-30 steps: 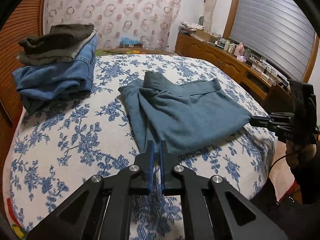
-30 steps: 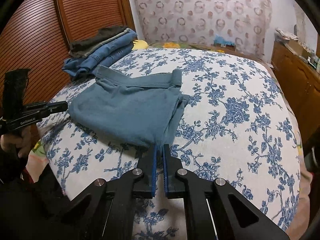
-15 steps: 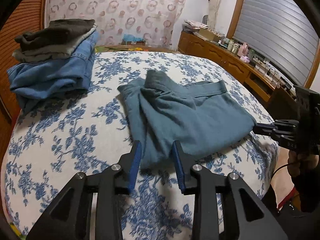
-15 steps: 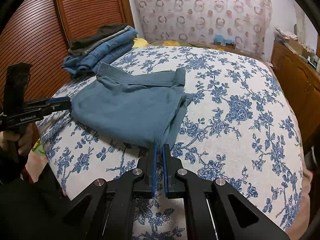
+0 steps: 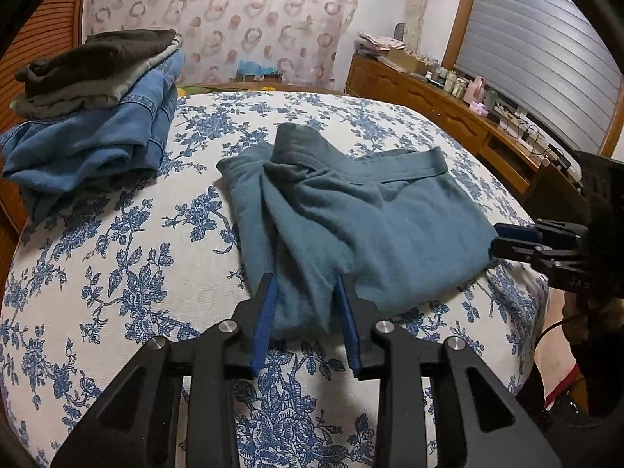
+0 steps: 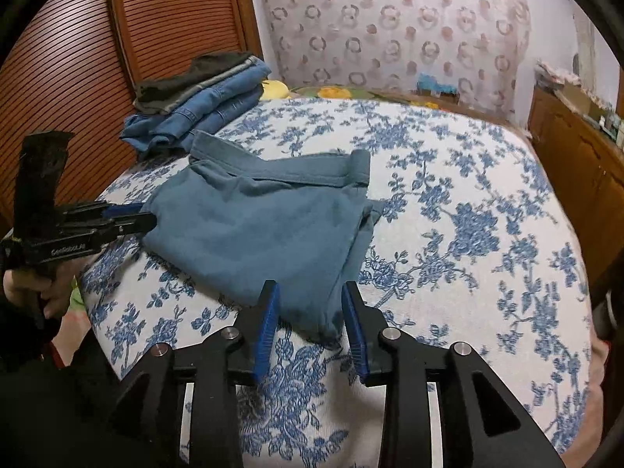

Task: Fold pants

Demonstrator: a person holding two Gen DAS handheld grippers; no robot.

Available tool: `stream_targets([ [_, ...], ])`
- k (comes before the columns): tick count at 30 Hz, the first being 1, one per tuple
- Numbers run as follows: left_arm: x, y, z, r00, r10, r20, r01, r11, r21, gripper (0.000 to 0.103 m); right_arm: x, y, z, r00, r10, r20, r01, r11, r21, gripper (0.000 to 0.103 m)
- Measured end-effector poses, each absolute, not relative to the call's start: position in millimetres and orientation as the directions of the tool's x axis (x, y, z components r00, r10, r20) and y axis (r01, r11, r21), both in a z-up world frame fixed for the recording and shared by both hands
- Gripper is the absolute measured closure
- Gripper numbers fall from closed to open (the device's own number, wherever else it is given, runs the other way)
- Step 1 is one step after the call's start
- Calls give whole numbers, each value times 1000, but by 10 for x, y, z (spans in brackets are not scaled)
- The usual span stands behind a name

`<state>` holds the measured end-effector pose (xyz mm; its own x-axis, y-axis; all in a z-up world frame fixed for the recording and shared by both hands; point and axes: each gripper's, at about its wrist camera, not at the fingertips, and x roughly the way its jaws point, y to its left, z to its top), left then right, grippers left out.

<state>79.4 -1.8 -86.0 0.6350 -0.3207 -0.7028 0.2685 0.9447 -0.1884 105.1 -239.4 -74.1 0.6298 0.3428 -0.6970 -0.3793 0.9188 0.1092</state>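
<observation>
Teal folded pants (image 5: pixel 351 226) lie on the floral bed; they also show in the right wrist view (image 6: pixel 265 230). My left gripper (image 5: pixel 306 296) is open, its blue-padded fingers astride the pants' near corner. My right gripper (image 6: pixel 310 304) is open too, its fingers astride another near corner of the pants. In the left wrist view the right gripper (image 5: pixel 507 238) shows at the pants' right edge. In the right wrist view the left gripper (image 6: pixel 140 214) shows at their left edge.
A stack of folded jeans and dark clothes (image 5: pixel 93 117) sits at the bed's far left, also in the right wrist view (image 6: pixel 199 101). A wooden sideboard (image 5: pixel 448 113) with small items lines the right wall. A slatted wardrobe door (image 6: pixel 97 58) stands beside the bed.
Both grippers went from shut to open, the left one first, then the right. Both moved forward so their fingers now stand on either side of the pants' near corners.
</observation>
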Motion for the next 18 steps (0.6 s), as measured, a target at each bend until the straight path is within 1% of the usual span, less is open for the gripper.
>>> stream_targets([
  [7,798,-32,-874,635,-317,-705,272,945,-180,70,1147,-2296,-800,620,329,-713,-377,921,97,69],
  [8,796,-31,-875,635,-318,-704,273,945,-180,72,1149,-2286,-805,620,328,-713,-377,921,95,69],
  [10,801,-59,-883,629,-333,-702,290,939,-186,88,1152,-2271,-820,620,328,-713,-379,920,94,69],
  [11,794,-73,-884,629,-336,-701,295,938,-184,91,1149,-2266,-824,618,329,-714,-382,919,93,69],
  [12,784,-93,-880,631,-332,-701,300,938,-174,94,1148,-2260,-827,620,329,-713,-385,919,89,71],
  [13,767,-117,-870,636,-324,-700,305,939,-158,95,1146,-2254,-830,619,330,-712,-387,918,89,77],
  [14,757,-124,-859,640,-322,-698,305,940,-153,95,1144,-2256,-828,616,334,-713,-391,916,92,86],
  [15,742,-125,-837,641,-326,-695,307,938,-157,96,1143,-2261,-825,610,345,-713,-397,912,103,91],
  [18,663,-91,-749,649,-345,-678,317,933,-171,96,1104,-2283,-796,606,358,-710,-406,907,111,95],
])
